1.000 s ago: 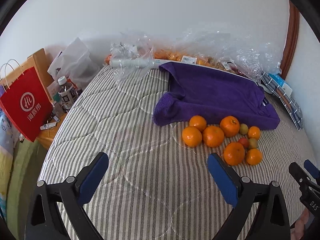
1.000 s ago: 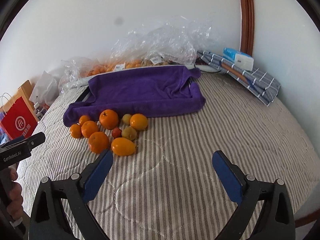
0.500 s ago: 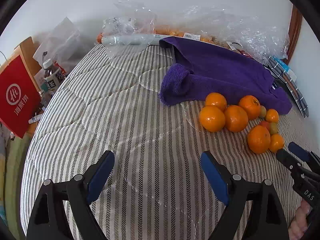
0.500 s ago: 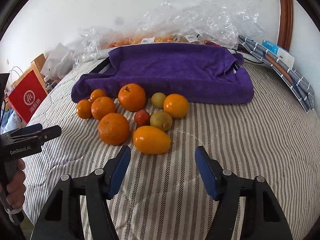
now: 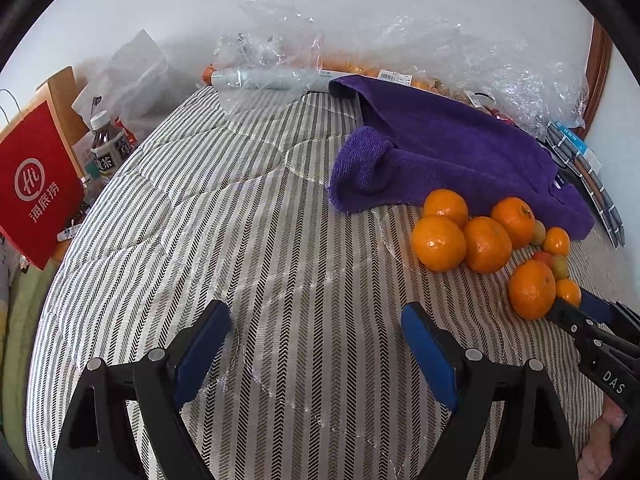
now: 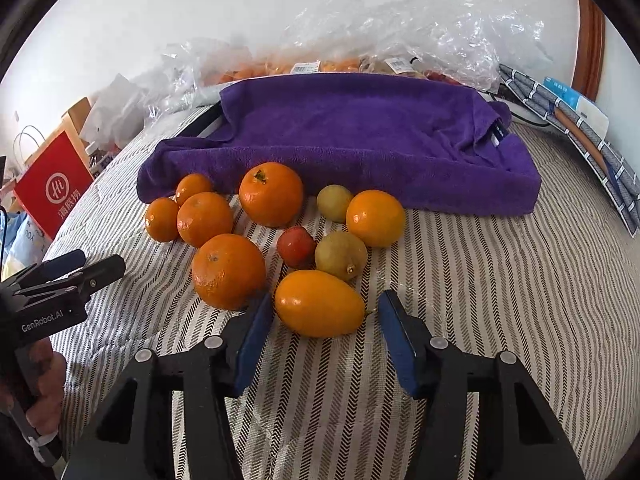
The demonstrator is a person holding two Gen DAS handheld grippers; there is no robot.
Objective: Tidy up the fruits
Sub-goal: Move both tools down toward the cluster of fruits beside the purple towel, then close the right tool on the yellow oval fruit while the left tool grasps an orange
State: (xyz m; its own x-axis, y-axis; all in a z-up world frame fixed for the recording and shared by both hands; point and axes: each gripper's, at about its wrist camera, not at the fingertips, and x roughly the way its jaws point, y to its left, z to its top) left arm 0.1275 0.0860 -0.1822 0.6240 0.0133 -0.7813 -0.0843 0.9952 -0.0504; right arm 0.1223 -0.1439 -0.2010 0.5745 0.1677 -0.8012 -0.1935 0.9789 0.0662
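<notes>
Striped bed (image 6: 500, 300) under a white wall, purple towel (image 6: 360, 140) at the back, and the fruit heaped just in front of it. The right gripper (image 6: 324, 332) straddles the front of the oval orange fruit (image 6: 319, 303), the nearest piece, its long axis running crosswise between the fingers; they have just been closing around it, with a sliver of gap showing on each side, so no grip yet. The left gripper (image 5: 316, 340) hangs spread wide over bare bedding, with the round oranges (image 5: 438, 243) well off to its right. Clearly the right hand's pick.
</notes>
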